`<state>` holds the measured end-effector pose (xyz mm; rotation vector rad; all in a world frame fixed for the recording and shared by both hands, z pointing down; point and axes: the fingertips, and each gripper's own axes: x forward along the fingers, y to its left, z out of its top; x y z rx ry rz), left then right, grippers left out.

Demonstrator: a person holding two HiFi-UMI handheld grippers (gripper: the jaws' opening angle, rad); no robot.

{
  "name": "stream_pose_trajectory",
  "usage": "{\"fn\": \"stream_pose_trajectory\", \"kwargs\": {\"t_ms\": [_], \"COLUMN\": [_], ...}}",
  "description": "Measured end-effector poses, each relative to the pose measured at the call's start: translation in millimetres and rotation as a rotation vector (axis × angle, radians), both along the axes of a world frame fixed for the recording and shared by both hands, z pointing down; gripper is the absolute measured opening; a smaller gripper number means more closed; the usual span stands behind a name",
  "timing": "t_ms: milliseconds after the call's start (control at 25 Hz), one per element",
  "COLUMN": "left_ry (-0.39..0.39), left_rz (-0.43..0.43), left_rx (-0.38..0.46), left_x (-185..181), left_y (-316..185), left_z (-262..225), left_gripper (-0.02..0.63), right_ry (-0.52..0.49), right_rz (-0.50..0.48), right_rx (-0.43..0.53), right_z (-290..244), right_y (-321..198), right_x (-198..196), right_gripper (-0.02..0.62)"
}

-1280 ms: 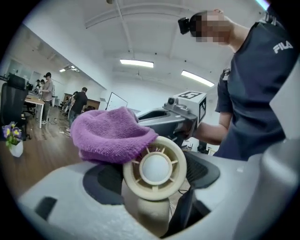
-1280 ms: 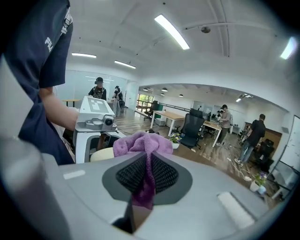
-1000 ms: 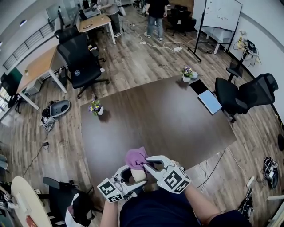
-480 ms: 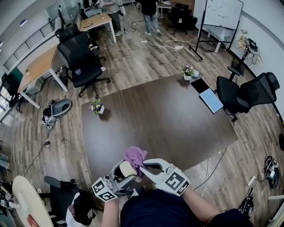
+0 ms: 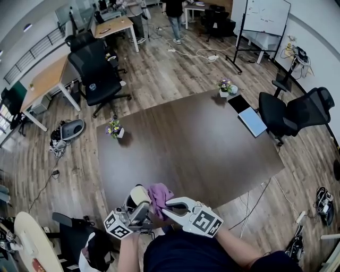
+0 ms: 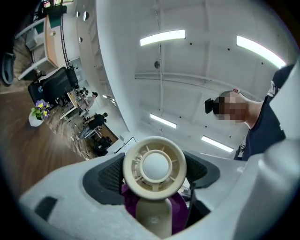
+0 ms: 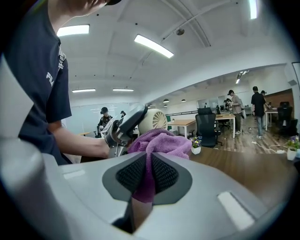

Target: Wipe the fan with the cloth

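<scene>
Fingers (image 6: 105,176) of left gripper (image 6: 154,174), wide, hold the apparently light, rigid fan (image 6: 154,164); right gripper (image 7: 146,174), narrow, pinches the soft cloth (image 7: 157,140).

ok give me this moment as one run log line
left gripper: shut on fan | right gripper: shut on cloth | cloth against fan | near table edge

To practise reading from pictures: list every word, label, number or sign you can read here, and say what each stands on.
"FL", white, on the person's dark sleeve; the rest is cut off.
Whiteboard: marks too small to read.
Marker cubes: square patterns, no words.
</scene>
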<state>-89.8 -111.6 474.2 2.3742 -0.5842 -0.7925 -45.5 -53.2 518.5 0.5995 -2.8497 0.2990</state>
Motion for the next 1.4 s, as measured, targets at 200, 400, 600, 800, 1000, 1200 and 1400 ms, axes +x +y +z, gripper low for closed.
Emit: {"fn": "stream_pose_trajectory", "kwargs": {"t_ms": [200, 400, 600, 800, 1000, 1200, 1400], "left_ry": [0.046, 0.085, 0.132, 0.130, 0.083, 0.062, 0.077], "left_rz": [-0.038, -0.015, 0.055, 0.109, 0.154, 0.196, 0.200], "left_rx": [-0.024, -0.046, -0.046, -0.009, 0.020, 0.034, 0.034], "left_x": [-10, -5, 1, 8, 16, 26, 28], "left_y": [-6, -1, 12, 24, 31, 40, 42], "left_z": [1, 4, 4, -2, -1, 2, 2], "left_gripper": [0.376, 0.376, 0.376, 0.376, 0.376, 0.376, 0.376], "right_ry": [-0.014, -0.090, -0.179, -0.263, -0.329, -0.344, -0.375], "right_rz": [-0.082, -0.132, -0.111, -0.111, -0.094, -0.083, -0.050], "right_rx": [0.002, -0.016, -0.053, -0.084, -0.106, -0.105, -0.182], "right_z": [-7, -22, -39, -53, -65, -70, -64], "right_y": [16, 26, 18, 13, -1, -10, -24], "right_x": [-9, -15, -4, 4, 11, 16, 13], "right_gripper": [0.044, 0.044, 0.044, 0.043, 0.043, 0.043, 0.043]}}
